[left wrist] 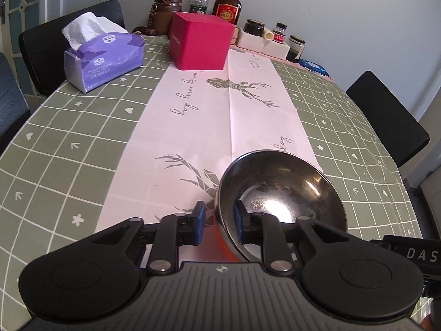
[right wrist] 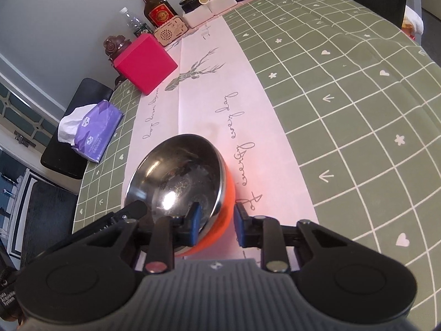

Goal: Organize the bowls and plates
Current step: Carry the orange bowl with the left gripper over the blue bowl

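A bowl with a shiny steel inside and an orange outside [left wrist: 281, 193] sits on the pink table runner [left wrist: 220, 110]. My left gripper [left wrist: 219, 222] straddles its left rim, one blue pad inside and one outside, with a gap to each. My right gripper [right wrist: 216, 224] straddles the bowl's [right wrist: 179, 173] right rim the same way, jaws apart and not pressed on the wall. The left gripper's finger [right wrist: 132, 211] shows at the bowl's left in the right wrist view. No plates are in view.
A red box [left wrist: 199, 44], a purple tissue pack [left wrist: 103, 58], bottles [left wrist: 227, 2] and jars [left wrist: 275, 38] stand at the table's far end. Black chairs [left wrist: 386, 121] stand at the sides. The green checked cloth [left wrist: 69, 151] flanks the runner.
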Demonstrator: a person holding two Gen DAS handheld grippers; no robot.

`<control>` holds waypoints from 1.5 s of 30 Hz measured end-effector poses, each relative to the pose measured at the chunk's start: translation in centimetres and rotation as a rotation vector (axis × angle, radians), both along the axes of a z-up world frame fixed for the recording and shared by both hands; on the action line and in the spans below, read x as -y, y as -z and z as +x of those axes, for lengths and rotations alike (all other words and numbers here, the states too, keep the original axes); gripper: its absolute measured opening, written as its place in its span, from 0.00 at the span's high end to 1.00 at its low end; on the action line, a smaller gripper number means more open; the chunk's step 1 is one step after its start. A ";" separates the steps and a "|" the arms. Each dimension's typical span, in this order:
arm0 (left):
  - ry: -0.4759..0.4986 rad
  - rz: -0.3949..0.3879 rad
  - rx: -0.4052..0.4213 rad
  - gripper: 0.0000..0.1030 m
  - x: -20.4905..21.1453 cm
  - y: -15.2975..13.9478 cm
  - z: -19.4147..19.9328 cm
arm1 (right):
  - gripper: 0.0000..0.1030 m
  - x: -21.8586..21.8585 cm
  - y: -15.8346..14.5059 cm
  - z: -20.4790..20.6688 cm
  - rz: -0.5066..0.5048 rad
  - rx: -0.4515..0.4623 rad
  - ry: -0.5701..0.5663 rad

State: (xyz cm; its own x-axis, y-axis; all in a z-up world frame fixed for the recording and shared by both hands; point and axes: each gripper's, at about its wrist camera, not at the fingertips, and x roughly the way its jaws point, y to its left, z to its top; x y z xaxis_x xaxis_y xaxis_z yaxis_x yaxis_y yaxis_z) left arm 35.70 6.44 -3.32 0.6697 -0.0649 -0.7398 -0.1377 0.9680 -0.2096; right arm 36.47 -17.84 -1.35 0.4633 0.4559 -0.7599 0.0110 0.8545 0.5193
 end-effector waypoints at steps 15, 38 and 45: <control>0.012 0.055 -0.011 0.88 1.0 -2.0 -2.7 | 0.86 0.0 -1.4 -2.3 -0.025 -0.007 -0.022; 0.077 0.082 -0.004 0.87 6.2 -9.7 -20.0 | 0.88 6.6 -9.4 -18.6 -0.035 0.085 -0.145; 0.119 0.070 -0.034 0.87 7.9 -10.7 -24.6 | 0.88 9.4 -10.3 -23.7 -0.021 0.084 -0.172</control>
